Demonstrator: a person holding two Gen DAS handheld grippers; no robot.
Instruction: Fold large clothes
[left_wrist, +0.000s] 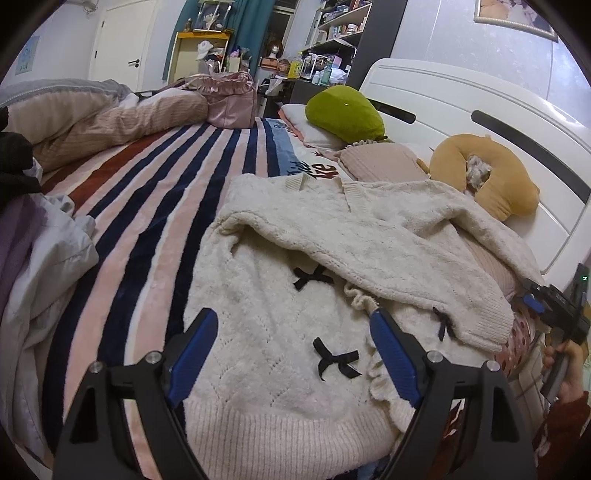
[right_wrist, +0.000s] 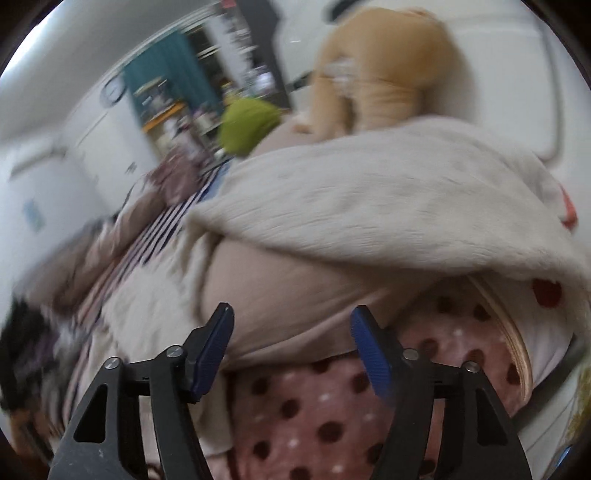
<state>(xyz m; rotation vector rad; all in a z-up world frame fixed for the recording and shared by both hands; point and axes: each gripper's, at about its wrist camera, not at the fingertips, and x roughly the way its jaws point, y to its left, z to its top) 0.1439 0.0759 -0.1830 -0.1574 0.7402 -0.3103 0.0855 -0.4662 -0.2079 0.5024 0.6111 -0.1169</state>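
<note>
A cream knit sweater with small black bows lies flat on the striped bed, its right sleeve folded across the chest. My left gripper is open and empty, just above the sweater's lower front near its hem. My right gripper is open and empty; it also shows at the right edge of the left wrist view, beside the bed. In the blurred right wrist view it faces the sweater's right side, which drapes over a beige cushion and a pink dotted fabric.
A striped blanket covers the bed. A white headboard stands at the right with a green pillow and a tan neck pillow. Crumpled clothes lie at the left, and a pink bag sits at the far end.
</note>
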